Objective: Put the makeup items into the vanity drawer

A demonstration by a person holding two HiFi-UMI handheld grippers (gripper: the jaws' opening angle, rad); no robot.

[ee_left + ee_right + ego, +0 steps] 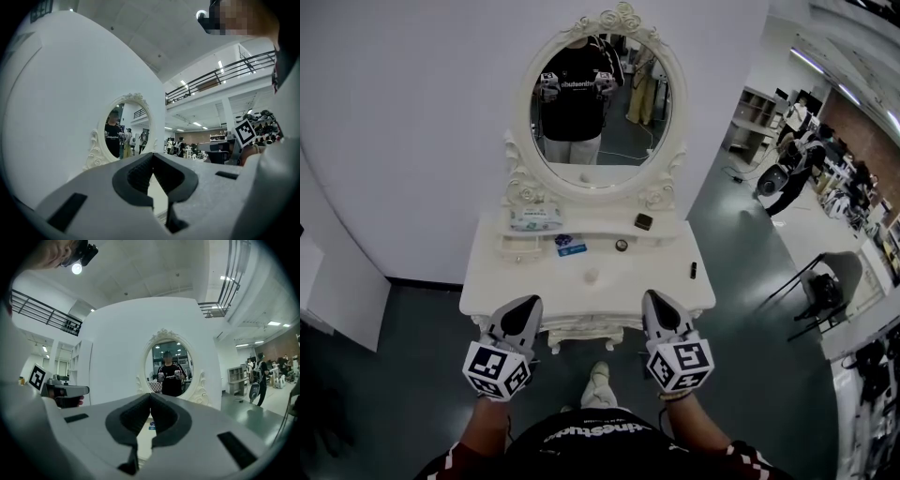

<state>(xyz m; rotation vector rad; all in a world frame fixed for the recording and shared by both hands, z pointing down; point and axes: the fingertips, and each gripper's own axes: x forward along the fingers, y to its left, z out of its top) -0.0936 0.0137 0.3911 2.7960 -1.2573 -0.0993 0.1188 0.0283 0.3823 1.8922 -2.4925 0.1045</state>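
- Presently, the left gripper (529, 304) is held level over the front left edge of the white vanity (670, 281). Its jaws are pressed together with nothing between them, as the left gripper view (152, 155) shows.
- The right gripper (653, 297) is level with it over the front right edge. Its jaws are likewise closed and empty in its own view (150, 395).
- The makeup items all lie on the vanity top, beyond both sets of jaw tips.
- A black tube (693, 270) lies ahead and to the right of the right gripper, near the table's right edge.
- A small round pot (622, 245) sits ahead of the right gripper, a little to its left.
- A dark square compact (643, 222) rests further on, on the raised ledge.
- Two blue items (570, 247) lie ahead and to the right of the left gripper.
- A packet of wipes (535, 219) sits straight ahead of the left gripper, at the foot of the oval mirror (600, 103).
- The mirror reflects the person holding both grippers.
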